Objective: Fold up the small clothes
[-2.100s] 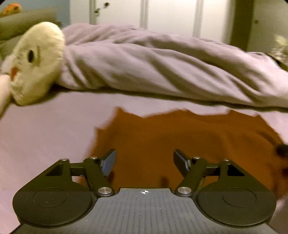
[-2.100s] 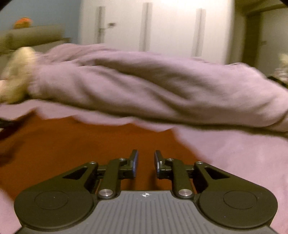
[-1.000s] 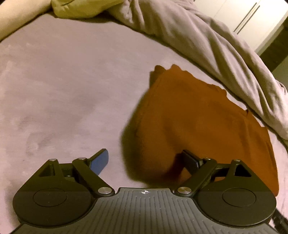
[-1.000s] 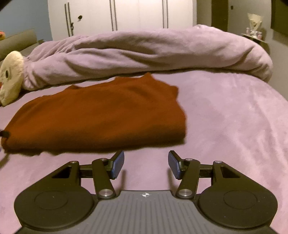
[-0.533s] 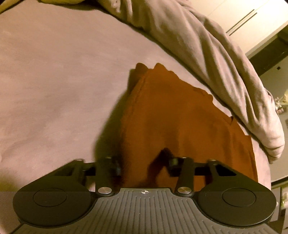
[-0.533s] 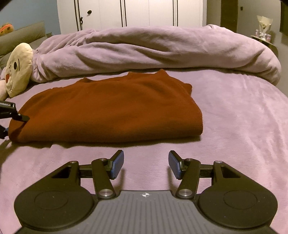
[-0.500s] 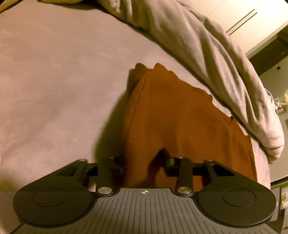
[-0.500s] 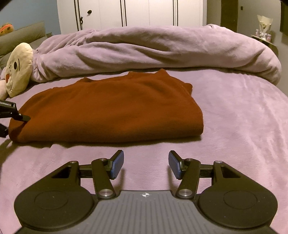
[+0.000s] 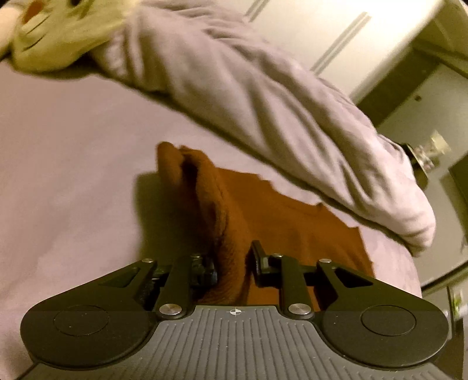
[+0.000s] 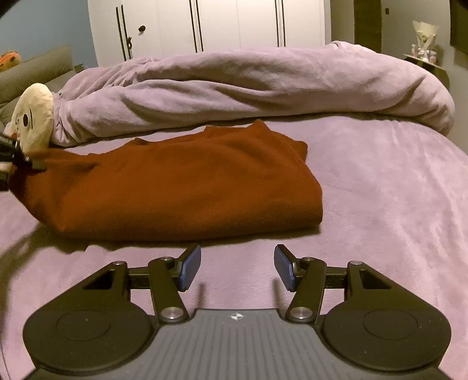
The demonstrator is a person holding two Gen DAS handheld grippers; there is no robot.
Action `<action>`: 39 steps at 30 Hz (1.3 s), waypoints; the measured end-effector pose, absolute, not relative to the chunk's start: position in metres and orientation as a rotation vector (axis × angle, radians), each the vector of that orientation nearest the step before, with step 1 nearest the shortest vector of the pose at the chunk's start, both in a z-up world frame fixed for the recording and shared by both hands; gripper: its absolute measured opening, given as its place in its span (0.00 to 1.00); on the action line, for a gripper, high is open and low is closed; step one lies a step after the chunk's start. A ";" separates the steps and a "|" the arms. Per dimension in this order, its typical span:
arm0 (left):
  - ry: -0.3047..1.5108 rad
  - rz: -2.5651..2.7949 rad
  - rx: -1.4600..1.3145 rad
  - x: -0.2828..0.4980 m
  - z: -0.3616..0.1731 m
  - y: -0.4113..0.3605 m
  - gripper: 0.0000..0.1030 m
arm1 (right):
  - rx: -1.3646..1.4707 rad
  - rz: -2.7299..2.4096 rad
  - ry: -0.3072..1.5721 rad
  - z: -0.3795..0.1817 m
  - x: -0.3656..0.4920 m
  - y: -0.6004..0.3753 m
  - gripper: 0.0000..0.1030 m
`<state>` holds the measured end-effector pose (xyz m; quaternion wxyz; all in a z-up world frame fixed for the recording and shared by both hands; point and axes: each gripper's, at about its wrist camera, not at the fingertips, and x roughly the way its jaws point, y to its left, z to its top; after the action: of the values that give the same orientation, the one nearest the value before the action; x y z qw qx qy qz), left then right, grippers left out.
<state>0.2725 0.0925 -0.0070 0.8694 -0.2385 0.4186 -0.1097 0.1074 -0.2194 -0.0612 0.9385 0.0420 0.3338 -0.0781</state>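
A rust-brown folded garment [image 10: 190, 181] lies across the lilac bed [image 10: 380, 190]. In the left wrist view the same garment [image 9: 292, 228] runs away from me, its near end bunched and raised off the bed. My left gripper [image 9: 232, 260] has that bunched end pinched between its pads, and its jaws are still closing. The right wrist view shows this left gripper [image 10: 17, 157] at the far left edge, holding the lifted end. My right gripper [image 10: 237, 266] hovers over the sheet just in front of the garment's near edge, open, with nothing between its fingers.
A long rolled lilac blanket [image 10: 248, 87] lies behind the garment. A cream plush toy [image 10: 33, 117] rests at its left end. White wardrobe doors [image 10: 204, 23] stand at the back, and a small table with ornaments [image 10: 424, 55] at the far right.
My left gripper went from wide open to closed on the garment's left end, then rose and pulled that end up off the bed. The right gripper stayed where it was.
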 end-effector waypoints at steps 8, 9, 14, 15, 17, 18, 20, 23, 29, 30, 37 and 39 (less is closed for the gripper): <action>0.853 -0.379 -0.341 0.270 0.007 0.008 0.22 | 0.105 -0.174 0.671 -0.060 0.103 -0.228 0.54; 0.868 -0.390 -0.326 0.270 0.002 -0.003 0.22 | 0.111 -0.177 0.669 -0.060 0.103 -0.229 0.54; 0.928 -0.399 -0.248 0.265 -0.046 -0.048 0.29 | 0.125 -0.186 0.665 -0.061 0.101 -0.234 0.54; 0.908 -0.399 -0.256 0.260 -0.050 -0.047 0.30 | 0.124 -0.188 0.667 -0.061 0.100 -0.235 0.54; 0.881 -0.414 -0.259 0.252 -0.043 -0.043 0.49 | 0.128 -0.193 0.670 -0.061 0.099 -0.238 0.54; 0.880 -0.423 -0.260 0.248 -0.037 -0.041 0.59 | 0.131 -0.196 0.670 -0.061 0.099 -0.240 0.54; 0.846 -0.458 -0.277 0.230 -0.023 -0.031 0.62 | 0.128 -0.200 0.664 -0.059 0.098 -0.244 0.55; 0.802 -0.455 -0.265 0.206 -0.012 -0.010 0.73 | 0.131 -0.203 0.656 -0.058 0.100 -0.247 0.55; 0.824 -0.265 -0.262 0.192 -0.026 0.039 0.75 | 0.182 -0.113 0.622 -0.043 0.125 -0.233 0.55; 0.838 -0.235 -0.273 0.193 -0.030 0.047 0.75 | 0.191 -0.090 0.614 -0.039 0.132 -0.228 0.55; 0.866 -0.186 -0.333 0.199 -0.044 0.065 0.75 | 0.145 0.090 0.519 -0.011 0.196 -0.175 0.24; 0.873 -0.191 -0.327 0.205 -0.047 0.063 0.75 | 0.147 0.137 0.540 -0.015 0.216 -0.164 0.16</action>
<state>0.2046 0.0627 -0.0473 0.8889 -0.1573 0.4202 -0.0921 0.2158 -0.1635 -0.0151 0.9587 0.0725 0.2665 0.0674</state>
